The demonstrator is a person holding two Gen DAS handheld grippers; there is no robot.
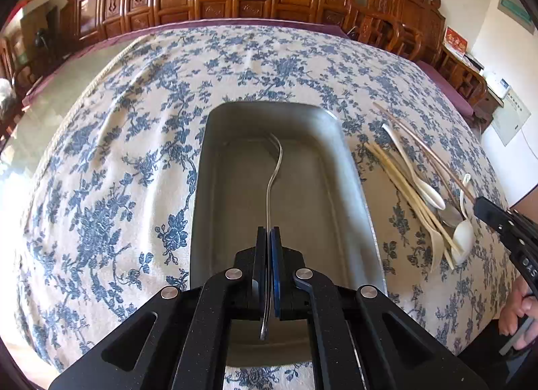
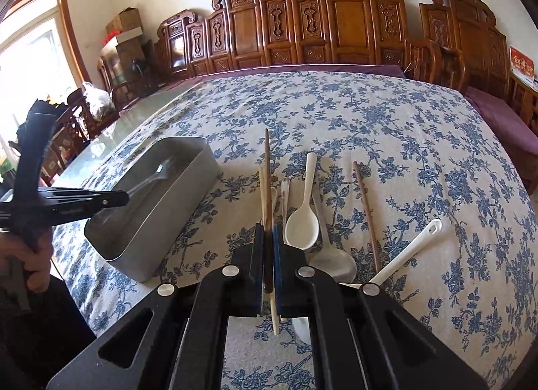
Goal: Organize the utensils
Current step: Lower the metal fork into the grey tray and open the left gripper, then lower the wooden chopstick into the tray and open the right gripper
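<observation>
My left tool [image 1: 268,233] is clenched on a metal fork [image 1: 273,184], gripping the handle, tines pointing away over the far end of the grey metal tray [image 1: 208,188]. The fork hangs inside the tray's outline; I can't tell if the tines touch the bottom. The tray sits on the table under a blue floral tablecloth [image 1: 117,154].

Right of the tray is the loose pile: pale chopsticks [image 2: 262,188], a white spoon [image 2: 302,221], and a metal spoon [image 2: 331,262] partly under it. My right tool [image 2: 268,232] is clenched on a brown chopstick [image 2: 267,168], which sticks out forward between the pads, right beside the pale chopsticks. A second brown chopstick [image 2: 366,218] lies on the cloth further right, then a white ladle-type spoon [image 2: 407,252], handle angled up to the right.

Carved wooden chairs [image 2: 336,26] line the far side of the table.
</observation>
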